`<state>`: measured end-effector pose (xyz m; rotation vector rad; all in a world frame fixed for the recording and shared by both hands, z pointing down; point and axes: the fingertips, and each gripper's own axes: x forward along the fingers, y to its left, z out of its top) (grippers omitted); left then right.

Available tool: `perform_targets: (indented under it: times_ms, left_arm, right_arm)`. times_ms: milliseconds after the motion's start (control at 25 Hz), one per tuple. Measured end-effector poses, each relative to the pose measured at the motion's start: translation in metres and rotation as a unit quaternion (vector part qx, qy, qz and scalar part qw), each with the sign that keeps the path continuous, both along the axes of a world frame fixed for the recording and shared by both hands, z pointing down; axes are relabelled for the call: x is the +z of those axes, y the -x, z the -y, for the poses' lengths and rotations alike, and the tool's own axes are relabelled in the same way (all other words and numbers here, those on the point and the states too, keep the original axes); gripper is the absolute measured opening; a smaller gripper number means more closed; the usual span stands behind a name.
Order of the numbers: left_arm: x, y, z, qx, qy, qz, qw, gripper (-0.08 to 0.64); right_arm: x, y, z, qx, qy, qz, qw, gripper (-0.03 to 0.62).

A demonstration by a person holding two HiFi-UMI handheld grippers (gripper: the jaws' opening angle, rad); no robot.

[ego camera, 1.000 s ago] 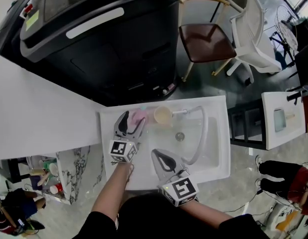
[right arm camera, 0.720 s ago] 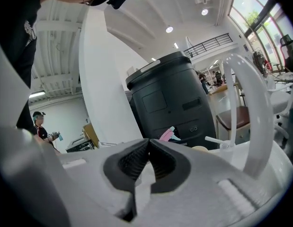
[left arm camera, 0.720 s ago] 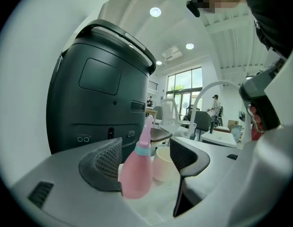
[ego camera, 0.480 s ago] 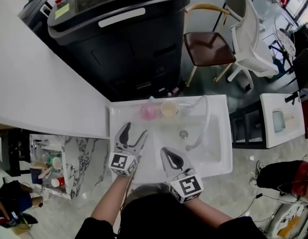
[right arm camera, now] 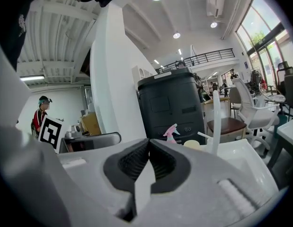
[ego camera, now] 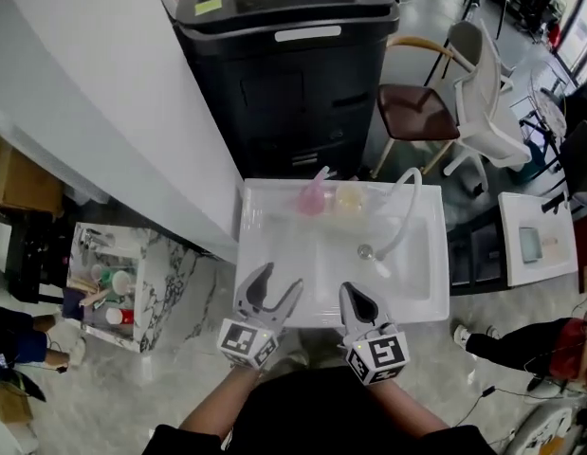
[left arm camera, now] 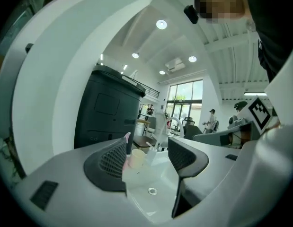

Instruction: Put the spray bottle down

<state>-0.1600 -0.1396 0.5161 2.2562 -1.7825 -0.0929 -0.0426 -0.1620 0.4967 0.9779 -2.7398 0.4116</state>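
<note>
Left gripper, jaws wide apart and empty, and right gripper, jaws closed on nothing, hover at the white sink's near edge. Across the basin, on the far rim, the pale pink spray bottle stands upright, just left of a cream cup and a curved faucet.

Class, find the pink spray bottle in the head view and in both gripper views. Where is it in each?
Head view: spray bottle at upper centre, on the sink's back edge, beside the cream cup.
Left gripper view: only its pink tip shows, above the left jaw.
Right gripper view: spray bottle at centre, above the shut jaws.
Shared landmark: the black bin behind it.
</note>
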Motion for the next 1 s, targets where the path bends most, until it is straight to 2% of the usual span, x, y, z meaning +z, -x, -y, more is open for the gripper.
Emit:
perform_targets:
  times_ms: [200,400,560,760,1000]
  left_arm:
    - [-0.023,-0.015,-0.079,-0.005,-0.013,-0.041,0.9990,0.175]
    - [-0.036,-0.021,-0.134,-0.020,-0.007,-0.037,0.9991,0.067]
    - [-0.038,-0.026,-0.162,-0.022,0.014,-0.022,0.9994,0.044]
    - [-0.045,-0.026,-0.181,-0.024,0.017,-0.016,0.9994,0.034]
    - [-0.050,-0.026,-0.194,-0.032,0.013,-0.006,0.9994,0.034]
  right_arm:
    - [-0.015,-0.004,-0.053,-0.002,-0.018,-0.004,1.000,-0.002]
    - [-0.026,-0.013,-0.092,0.007,-0.031,-0.010,0.999,-0.002]
    - [-0.032,-0.025,-0.117,0.014,-0.039,-0.019,0.999,-0.002]
    - [-0.040,-0.033,-0.137,0.024,-0.061,-0.038,0.997,-0.003]
    - [-0.043,-0.026,-0.159,0.017,-0.068,-0.030,0.997,-0.003]
